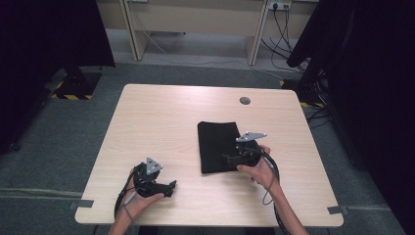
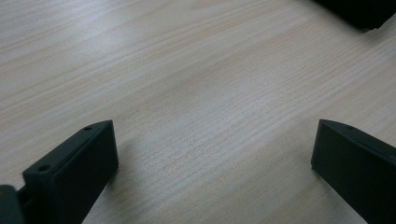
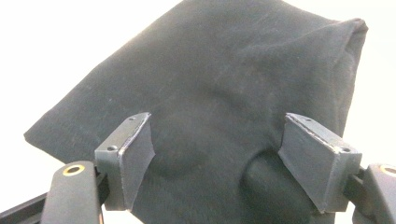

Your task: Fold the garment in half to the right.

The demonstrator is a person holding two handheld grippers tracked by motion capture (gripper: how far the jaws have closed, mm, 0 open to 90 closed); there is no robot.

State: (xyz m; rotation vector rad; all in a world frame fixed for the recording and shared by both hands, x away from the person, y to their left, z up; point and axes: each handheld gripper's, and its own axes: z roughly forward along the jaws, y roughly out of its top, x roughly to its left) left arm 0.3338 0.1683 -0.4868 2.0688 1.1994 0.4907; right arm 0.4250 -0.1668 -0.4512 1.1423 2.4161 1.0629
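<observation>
A black folded cloth point(image 1: 216, 142) lies flat right of the table's middle. My right gripper point(image 1: 230, 159) hovers over the cloth's near right part, held in a hand. In the right gripper view its jaws stand open point(image 3: 219, 149) above the cloth point(image 3: 210, 70), with no fabric pinched between the pads. My left gripper point(image 1: 169, 188) rests low near the front left of the table, pointing right. In the left gripper view its jaws point(image 2: 215, 154) are spread wide over bare wood, and a dark corner of the cloth point(image 2: 362, 11) shows at the top right.
The light wooden table point(image 1: 161, 117) has a round grey cable hole point(image 1: 244, 101) at the back right. Dark curtains stand at both sides, and a pale desk frame point(image 1: 195, 19) with floor cables lies beyond the far edge.
</observation>
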